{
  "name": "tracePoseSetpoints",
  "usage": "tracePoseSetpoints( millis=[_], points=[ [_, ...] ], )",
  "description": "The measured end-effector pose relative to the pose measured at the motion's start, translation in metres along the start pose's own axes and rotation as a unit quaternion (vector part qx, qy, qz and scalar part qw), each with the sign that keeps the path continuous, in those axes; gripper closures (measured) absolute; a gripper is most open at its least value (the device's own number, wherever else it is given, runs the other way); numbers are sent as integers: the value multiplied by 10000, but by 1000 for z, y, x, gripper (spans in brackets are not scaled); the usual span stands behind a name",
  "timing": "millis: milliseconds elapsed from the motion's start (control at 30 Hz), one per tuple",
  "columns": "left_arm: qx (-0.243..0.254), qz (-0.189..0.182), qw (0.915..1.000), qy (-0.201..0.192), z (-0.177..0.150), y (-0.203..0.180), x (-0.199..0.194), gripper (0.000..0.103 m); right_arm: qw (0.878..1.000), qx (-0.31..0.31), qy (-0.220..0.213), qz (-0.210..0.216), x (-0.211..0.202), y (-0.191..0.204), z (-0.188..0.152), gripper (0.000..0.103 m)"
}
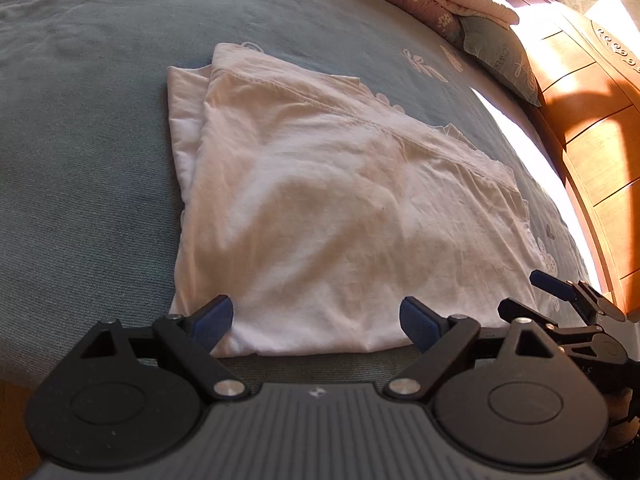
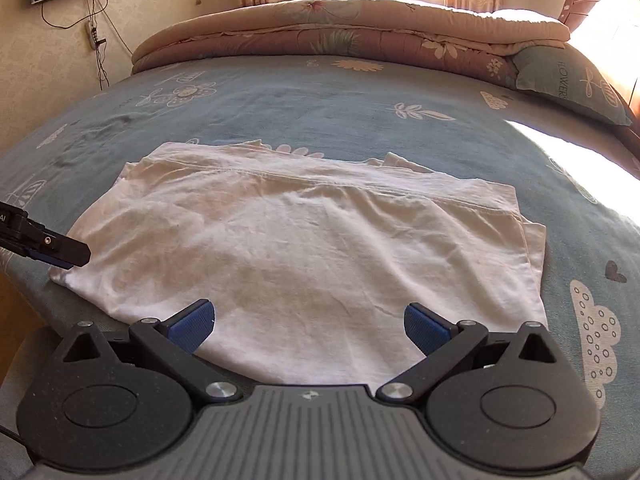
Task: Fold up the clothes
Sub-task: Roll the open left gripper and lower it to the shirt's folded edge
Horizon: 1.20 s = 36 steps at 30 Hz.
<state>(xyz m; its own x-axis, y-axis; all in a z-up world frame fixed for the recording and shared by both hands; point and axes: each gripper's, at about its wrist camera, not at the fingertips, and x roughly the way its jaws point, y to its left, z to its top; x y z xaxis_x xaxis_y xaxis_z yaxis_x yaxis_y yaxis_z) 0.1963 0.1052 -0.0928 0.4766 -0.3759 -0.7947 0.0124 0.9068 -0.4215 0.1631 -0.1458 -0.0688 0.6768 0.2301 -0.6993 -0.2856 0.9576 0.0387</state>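
A folded white shirt (image 2: 304, 248) lies flat on the blue bed (image 2: 360, 96), near its front edge. The left claw (image 1: 316, 320) and right claw (image 2: 310, 326) both gape wide over the shirt's near edge, holding nothing.

Bed (image 2: 320, 96) covered with a blue-grey sheet (image 2: 280, 112), pale flower and cloud print. White garment (image 2: 304, 248) lies flat on it near the front edge, folded into a rough rectangle, layered hems showing along the far side. Folded pink floral quilt (image 2: 352, 28) sits across the far end. Blue-grey pillow (image 2: 568, 80) rests at far right, just beside the quilt.
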Motion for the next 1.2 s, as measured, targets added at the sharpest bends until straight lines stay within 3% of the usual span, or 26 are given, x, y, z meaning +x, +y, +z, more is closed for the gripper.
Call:
tracePoseSetpoints(
  millis=[133, 200, 333, 467, 700, 833, 1000, 1200],
  points=[
    [207, -63, 9998, -54, -3, -2, -9, 10, 9990, -77, 448, -29, 28, 15, -17, 0],
    [318, -258, 9986, -329, 5, -4, -19, 10, 9997, -85, 242, -43, 25, 16, -28, 0],
    [203, -549, 9955, -740, 27, 3, -22, 10, 9997, -50, 232, -31, 24, 15, -29, 0],
    [-149, -220, 9976, -638, 28, 25, -4, 10, 9998, -73, 206, -3, 23, 14, -31, 0],
    [-104, -621, 9947, -811, 32, 29, -19, 10, 9998, -136, 157, -23, 22, 14, -35, 0],
    [-241, -636, 9957, -623, 28, 36, -8, 10, 9998, -137, 151, -32, 21, 14, -35, 0],
    [-131, -659, 9955, -665, 21, 34, -16, 10, 9998, -157, 106, -19, 21, 13, -37, 0],
    [-230, -662, 9936, -888, 41, 42, -31, 10, 9998, -158, 78, -21, 21, 14, -37, 0]
  ],
)
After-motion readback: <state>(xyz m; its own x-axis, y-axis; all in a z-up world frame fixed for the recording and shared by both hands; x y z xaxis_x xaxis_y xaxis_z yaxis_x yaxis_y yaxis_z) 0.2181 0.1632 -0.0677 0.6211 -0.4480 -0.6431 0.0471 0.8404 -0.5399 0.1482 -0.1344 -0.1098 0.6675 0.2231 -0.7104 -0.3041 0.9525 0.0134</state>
